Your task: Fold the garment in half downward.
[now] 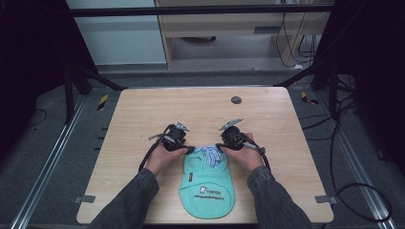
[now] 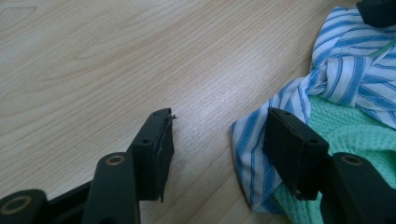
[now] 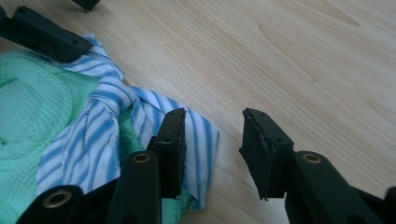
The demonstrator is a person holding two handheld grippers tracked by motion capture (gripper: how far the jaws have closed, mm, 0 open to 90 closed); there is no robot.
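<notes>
Small mint-green garment (image 1: 207, 183) with a blue-striped collar (image 1: 208, 155) lies flat at the near edge of the table (image 1: 143, 114), between the two hands. Left gripper (image 2: 217, 135) has its jaws apart over bare wood, one pad just at the collar's corner; right gripper (image 3: 212, 149) is likewise parted, nothing pinched. The risk is that either one closes on a single thin layer, or misses the edge, and bunches the collar. The dark print on the front is too small to read.
</notes>
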